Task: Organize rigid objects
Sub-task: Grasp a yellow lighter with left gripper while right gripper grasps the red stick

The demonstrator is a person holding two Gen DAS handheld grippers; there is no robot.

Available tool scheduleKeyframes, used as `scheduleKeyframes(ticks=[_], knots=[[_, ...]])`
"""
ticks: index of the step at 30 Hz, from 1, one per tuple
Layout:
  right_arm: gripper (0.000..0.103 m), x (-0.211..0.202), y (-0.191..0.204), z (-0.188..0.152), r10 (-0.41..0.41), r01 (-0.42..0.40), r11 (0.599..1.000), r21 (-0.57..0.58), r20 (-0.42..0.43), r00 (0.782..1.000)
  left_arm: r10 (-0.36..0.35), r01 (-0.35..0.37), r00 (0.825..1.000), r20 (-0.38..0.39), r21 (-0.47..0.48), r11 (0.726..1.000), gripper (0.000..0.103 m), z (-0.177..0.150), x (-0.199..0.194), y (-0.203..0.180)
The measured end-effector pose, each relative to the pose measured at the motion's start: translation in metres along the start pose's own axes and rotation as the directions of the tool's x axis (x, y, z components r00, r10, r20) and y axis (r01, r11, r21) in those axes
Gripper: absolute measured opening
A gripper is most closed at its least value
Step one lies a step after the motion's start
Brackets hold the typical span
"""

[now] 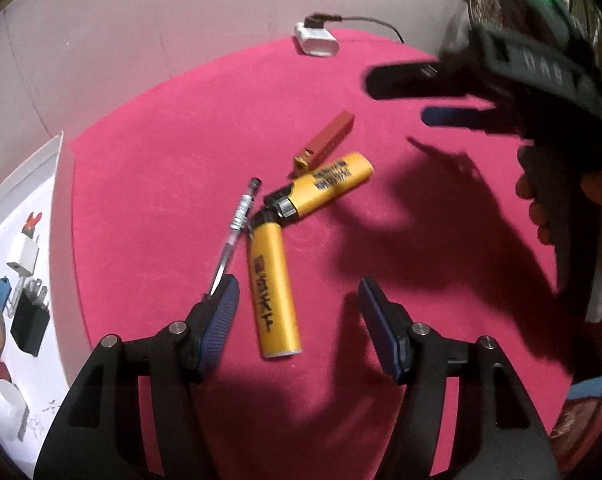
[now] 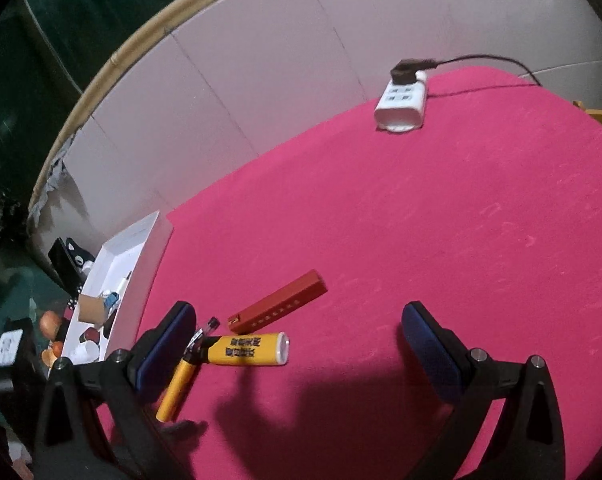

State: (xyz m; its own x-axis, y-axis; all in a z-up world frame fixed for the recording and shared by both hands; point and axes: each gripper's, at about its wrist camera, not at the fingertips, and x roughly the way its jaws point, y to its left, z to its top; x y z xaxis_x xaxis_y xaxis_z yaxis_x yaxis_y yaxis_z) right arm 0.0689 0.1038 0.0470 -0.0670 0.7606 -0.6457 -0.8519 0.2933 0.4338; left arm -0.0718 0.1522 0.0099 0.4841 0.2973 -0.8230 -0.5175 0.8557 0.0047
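On the pink cloth lie two yellow lighters, a red lighter and a clear pen. In the left wrist view my left gripper (image 1: 297, 300) stands open astride the near yellow lighter (image 1: 273, 296); its pads do not press on it. The pen (image 1: 237, 232) runs up from the left fingertip. The second yellow lighter (image 1: 329, 184) and the red lighter (image 1: 329, 140) lie just beyond. My right gripper (image 1: 421, 98) hovers open at the upper right, held by a hand. In the right wrist view that gripper (image 2: 297, 320) is open above the red lighter (image 2: 277, 308) and a yellow lighter (image 2: 245, 350), holding nothing.
A white box (image 1: 57, 152) at the cloth's left edge holds chargers, a plug and small containers; its rim (image 2: 133, 236) also shows in the right wrist view. A white power strip (image 2: 401, 104) with a black plug and cable sits at the cloth's far edge. A pale wall stands behind.
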Motion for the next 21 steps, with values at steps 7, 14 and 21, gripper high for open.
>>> scheduleKeyframes(ticks=[7, 14, 21], knots=[[0.094, 0.025, 0.017, -0.001, 0.097, -0.087, 0.992, 0.088, -0.106, 0.99, 0.013, -0.013, 1.0, 0.014, -0.022, 1.0, 0.039, 0.0, 0.004, 0.002], [0.093, 0.059, 0.034, 0.009, 0.022, -0.004, 0.995, 0.102, -0.179, 0.984, 0.011, -0.01, 0.999, 0.035, -0.022, 1.0, 0.039, -0.002, 0.004, 0.003], [0.093, 0.079, 0.056, 0.015, -0.119, 0.114, 0.993, -0.035, -0.172, 0.978, -0.004, 0.005, 0.998, 0.07, -0.018, 1.0, 0.039, -0.015, -0.004, 0.009]])
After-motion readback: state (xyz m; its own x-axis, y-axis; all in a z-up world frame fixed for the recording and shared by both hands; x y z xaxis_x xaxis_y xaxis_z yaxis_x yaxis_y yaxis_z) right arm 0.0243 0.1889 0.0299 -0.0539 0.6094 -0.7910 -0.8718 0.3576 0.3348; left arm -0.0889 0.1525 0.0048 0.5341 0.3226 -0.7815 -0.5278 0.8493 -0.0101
